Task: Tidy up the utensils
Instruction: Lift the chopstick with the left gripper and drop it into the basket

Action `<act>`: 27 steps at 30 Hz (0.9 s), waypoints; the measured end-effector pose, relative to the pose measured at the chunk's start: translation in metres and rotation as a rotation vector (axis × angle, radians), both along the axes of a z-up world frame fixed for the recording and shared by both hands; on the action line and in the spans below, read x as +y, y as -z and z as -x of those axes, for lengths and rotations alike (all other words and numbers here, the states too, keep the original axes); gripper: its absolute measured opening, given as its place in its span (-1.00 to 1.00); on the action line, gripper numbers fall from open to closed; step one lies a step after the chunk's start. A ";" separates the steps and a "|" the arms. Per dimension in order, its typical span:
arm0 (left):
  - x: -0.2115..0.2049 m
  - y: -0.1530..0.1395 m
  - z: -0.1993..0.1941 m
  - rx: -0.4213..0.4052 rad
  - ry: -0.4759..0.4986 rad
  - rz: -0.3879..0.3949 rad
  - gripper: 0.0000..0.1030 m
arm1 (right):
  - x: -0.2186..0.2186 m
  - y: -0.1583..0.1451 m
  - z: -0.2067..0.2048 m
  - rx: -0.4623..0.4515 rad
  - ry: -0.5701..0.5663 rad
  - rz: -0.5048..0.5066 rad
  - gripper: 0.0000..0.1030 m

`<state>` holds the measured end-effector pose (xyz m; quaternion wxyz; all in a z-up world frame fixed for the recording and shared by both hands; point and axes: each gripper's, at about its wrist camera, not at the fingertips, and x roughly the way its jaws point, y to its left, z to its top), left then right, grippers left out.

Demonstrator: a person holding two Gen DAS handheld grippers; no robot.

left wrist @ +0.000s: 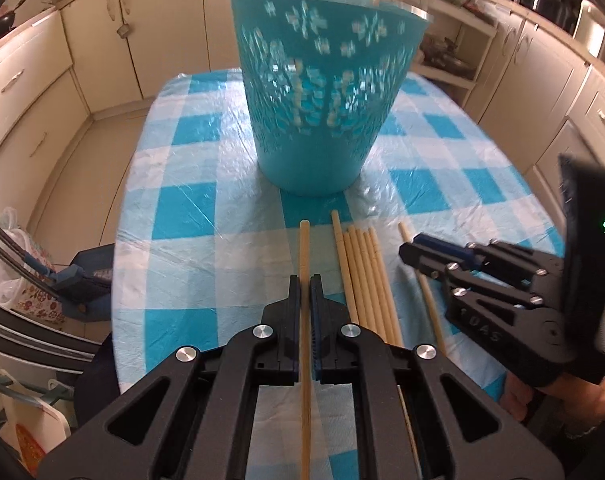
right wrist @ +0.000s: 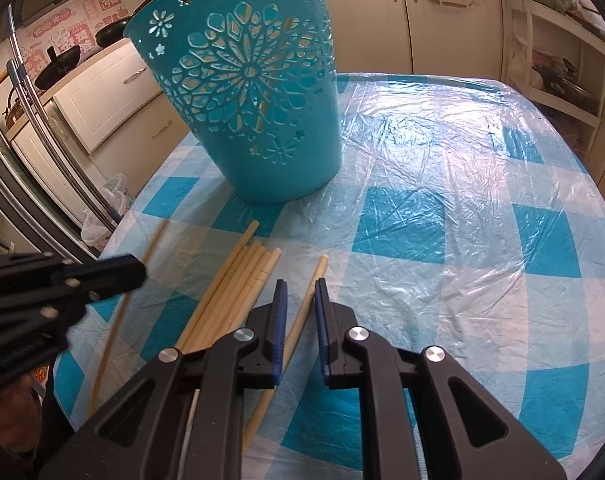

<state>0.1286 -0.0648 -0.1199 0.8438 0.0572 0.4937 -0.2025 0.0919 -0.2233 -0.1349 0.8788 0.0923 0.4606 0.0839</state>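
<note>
While L gripper (left wrist: 304, 280) clamps chopstick (left wrist: 304, 248), R view shows basket (right wrist: 238, 92) floral cutouts

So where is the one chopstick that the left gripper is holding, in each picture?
Left wrist view: the held chopstick runs up the middle, clamped in the left gripper.
Right wrist view: the same stick is the blurred, slanted one at the left, running past the left gripper.
Shared landmark: the teal basket standing beyond it.

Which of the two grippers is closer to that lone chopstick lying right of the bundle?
Right. The right gripper straddles the lone chopstick; the left gripper is beyond the bundle.
</note>
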 end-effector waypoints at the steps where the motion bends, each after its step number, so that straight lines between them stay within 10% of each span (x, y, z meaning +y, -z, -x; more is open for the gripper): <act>1: 0.006 -0.008 0.001 -0.011 -0.002 0.023 -0.90 | 0.000 0.000 0.000 -0.001 -0.003 0.000 -0.67; 16: 0.036 -0.155 -0.018 -0.265 -0.033 0.267 -0.90 | 0.014 -0.002 0.001 -0.010 -0.051 0.036 -0.39; 27: -0.004 -0.210 -0.081 -0.504 -0.155 0.333 -0.90 | 0.010 -0.001 -0.001 -0.010 -0.055 0.012 -0.34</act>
